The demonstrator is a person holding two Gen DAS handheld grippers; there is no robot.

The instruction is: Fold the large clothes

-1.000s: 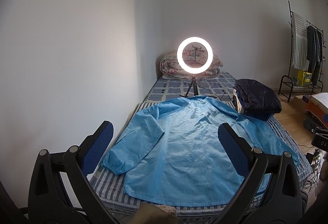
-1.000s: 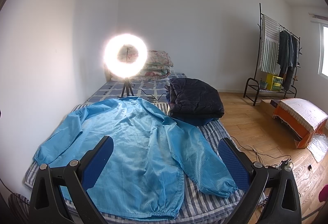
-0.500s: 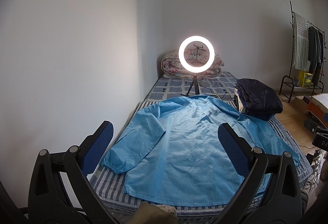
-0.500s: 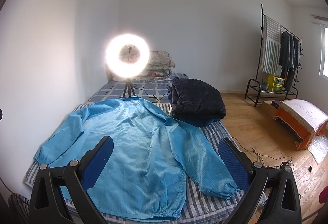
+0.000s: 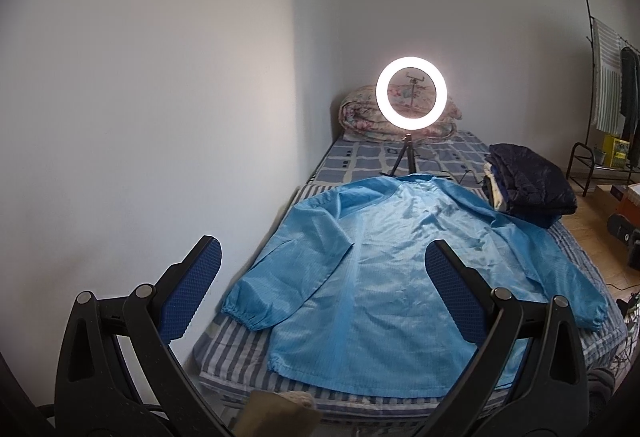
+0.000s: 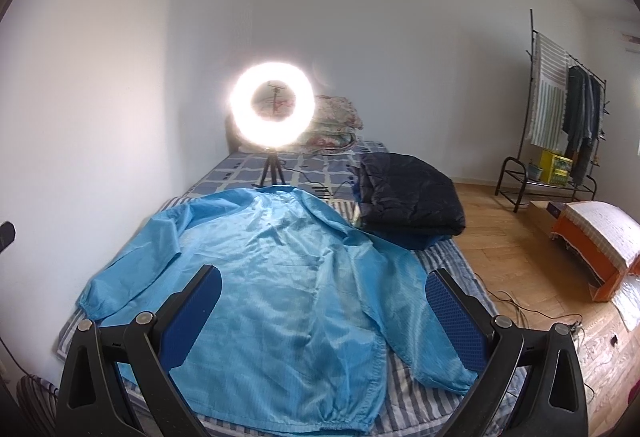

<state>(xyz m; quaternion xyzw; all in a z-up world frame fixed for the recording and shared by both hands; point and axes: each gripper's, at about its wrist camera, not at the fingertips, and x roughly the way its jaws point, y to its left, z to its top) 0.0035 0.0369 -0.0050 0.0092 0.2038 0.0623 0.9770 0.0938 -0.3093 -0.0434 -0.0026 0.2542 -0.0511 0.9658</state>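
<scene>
We hold both grippers above the near end of the bed [image 5: 408,157], and neither touches anything. The left gripper [image 5: 322,291] has its jaws spread wide, with nothing between them; the right gripper [image 6: 323,311] is spread wide too, likewise holding nothing.

The jacket [image 5: 392,277] lies flat on the striped sheet, ahead of and below both of us. Its long axis runs away from us: hem at the near edge, collar at the far end just before the ring light [image 5: 411,93]. The sleeves slant outward and toward us, one cuff [image 5: 240,315] near the wall side, the other cuff [image 6: 452,377] near the open floor side.

So the left gripper is nearer the wall-side sleeve, and the right gripper nearer the floor-side sleeve. We judge no fold has begun. A sleeve-inward fold looks likeliest first, each of us reaching forward and down for its own side. A dark folded pile [image 6: 408,193] sits just beside the far shoulder, touching or overlapping the right sleeve's upper part.
</scene>
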